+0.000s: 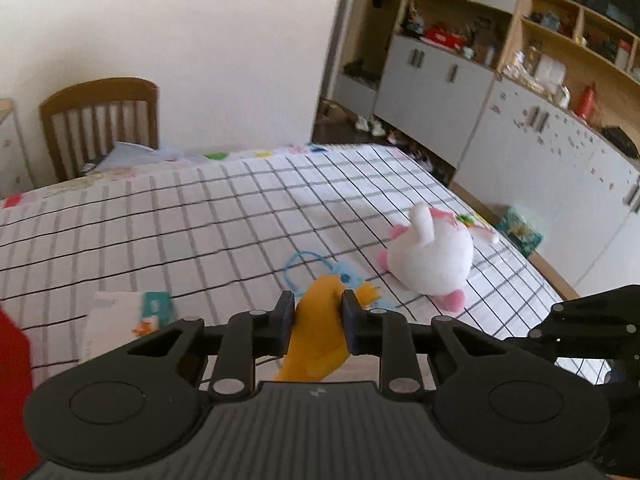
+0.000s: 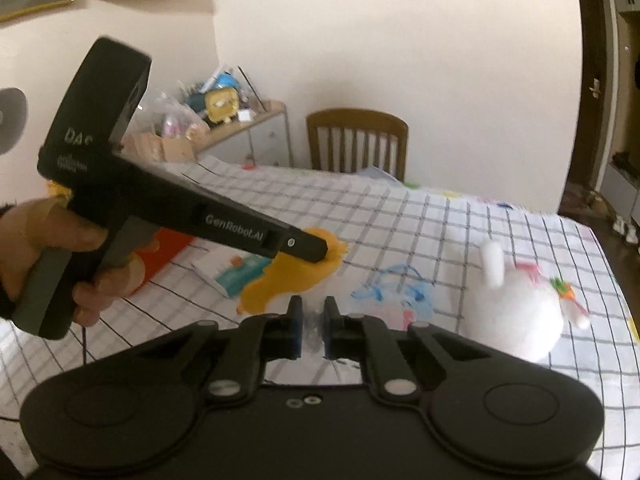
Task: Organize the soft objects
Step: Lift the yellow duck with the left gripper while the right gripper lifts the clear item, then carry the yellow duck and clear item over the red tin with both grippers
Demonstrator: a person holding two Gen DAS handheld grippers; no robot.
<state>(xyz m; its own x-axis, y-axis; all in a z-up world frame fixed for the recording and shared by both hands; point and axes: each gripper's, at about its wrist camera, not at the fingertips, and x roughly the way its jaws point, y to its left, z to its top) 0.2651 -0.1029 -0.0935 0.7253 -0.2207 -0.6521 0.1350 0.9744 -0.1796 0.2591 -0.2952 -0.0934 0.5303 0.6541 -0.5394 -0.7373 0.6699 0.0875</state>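
The left gripper [image 1: 317, 311] is clamped on a yellow toy [image 1: 316, 344], held above the checked cloth [image 1: 200, 220]. A white plush [image 1: 430, 256] lies ahead and to its right on the cloth. The right gripper [image 2: 312, 322] has its fingers narrow around something clear, hard to identify; the yellow toy is just ahead of it.

Lots of bare checked surface [image 1: 160, 216] toward the far chair [image 1: 100, 120]. White plush toy [image 1: 432, 256] blocking the right side. Paper packet [image 1: 120, 320] and red thing [image 1: 12, 380] crowding the near left.
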